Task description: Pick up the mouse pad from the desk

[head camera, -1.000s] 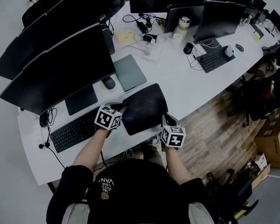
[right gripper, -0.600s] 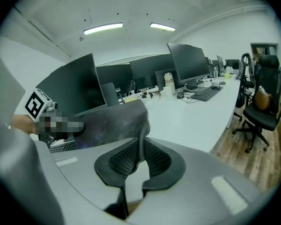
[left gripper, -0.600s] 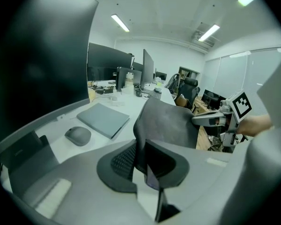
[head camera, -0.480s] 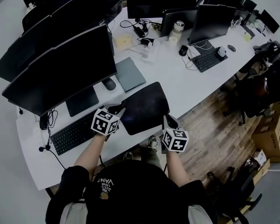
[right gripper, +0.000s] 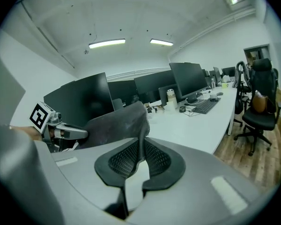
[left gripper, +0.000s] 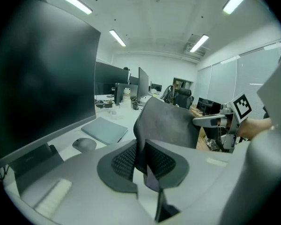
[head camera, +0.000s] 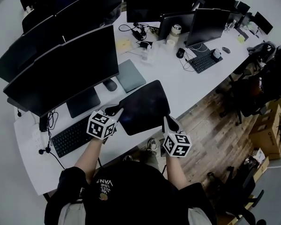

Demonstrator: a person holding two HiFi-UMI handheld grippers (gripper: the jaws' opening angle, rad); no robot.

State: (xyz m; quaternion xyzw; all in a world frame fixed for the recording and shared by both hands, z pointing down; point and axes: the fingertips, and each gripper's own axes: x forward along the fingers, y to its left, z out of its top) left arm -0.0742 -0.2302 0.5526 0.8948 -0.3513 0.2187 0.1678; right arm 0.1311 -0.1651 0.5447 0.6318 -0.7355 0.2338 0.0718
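The dark mouse pad [head camera: 143,106] hangs lifted above the white desk [head camera: 187,86], held by its two near corners. My left gripper [head camera: 118,111] is shut on the pad's left near corner. My right gripper [head camera: 166,121] is shut on the right near corner. In the left gripper view the pad [left gripper: 168,123] stands up between the jaws, with the right gripper [left gripper: 210,121] beyond it. In the right gripper view the pad [right gripper: 119,123] curls up from the jaws and the left gripper [right gripper: 77,134] shows at its far edge.
A row of dark monitors [head camera: 65,64] lines the desk's left. Below them lie a black keyboard [head camera: 72,136], a mouse [head camera: 109,84] and a grey laptop [head camera: 130,75]. More monitors, a keyboard [head camera: 202,61] and clutter sit farther back. Office chairs [head camera: 253,88] stand on the wooden floor at right.
Both grippers have risen with the mouse pad, lifting it off the desk. The cubes have spread slightly apart and the pad now sits higher in the head view.
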